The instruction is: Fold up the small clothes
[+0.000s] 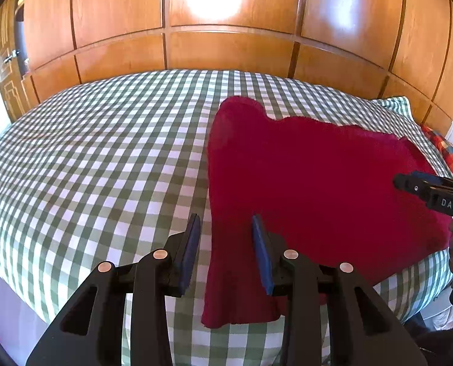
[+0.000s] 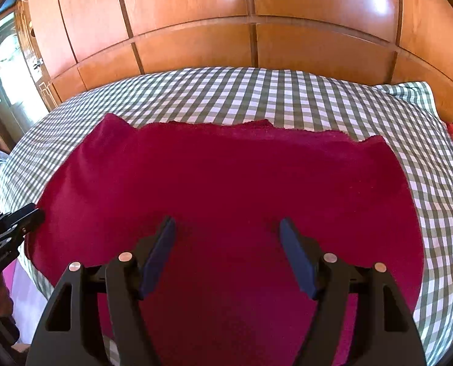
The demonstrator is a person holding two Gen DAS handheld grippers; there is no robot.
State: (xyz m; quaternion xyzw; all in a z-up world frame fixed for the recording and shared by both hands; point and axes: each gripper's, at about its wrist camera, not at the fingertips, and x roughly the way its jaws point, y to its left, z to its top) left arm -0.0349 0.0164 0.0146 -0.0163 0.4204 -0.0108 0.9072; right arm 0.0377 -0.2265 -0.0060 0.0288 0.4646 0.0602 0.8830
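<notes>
A dark red knitted garment [image 1: 312, 177] lies spread flat on the green-and-white checked bed [image 1: 104, 158]. My left gripper [image 1: 226, 222] is open and empty, hovering over the garment's near left edge, where a strip hangs over the bed's front. In the right wrist view the garment [image 2: 226, 177] fills the middle. My right gripper [image 2: 228, 224] is open and empty above its near middle. The right gripper also shows in the left wrist view [image 1: 400, 181] at the right edge. The left gripper shows in the right wrist view [image 2: 36, 213] at the left edge.
A wooden panelled wardrobe [image 1: 226, 39] stands behind the bed. A checked pillow [image 1: 394, 103] and a red-and-orange plaid cloth [image 1: 449, 152] lie at the far right. Bare checked bedding [image 2: 257, 91] lies beyond and left of the garment.
</notes>
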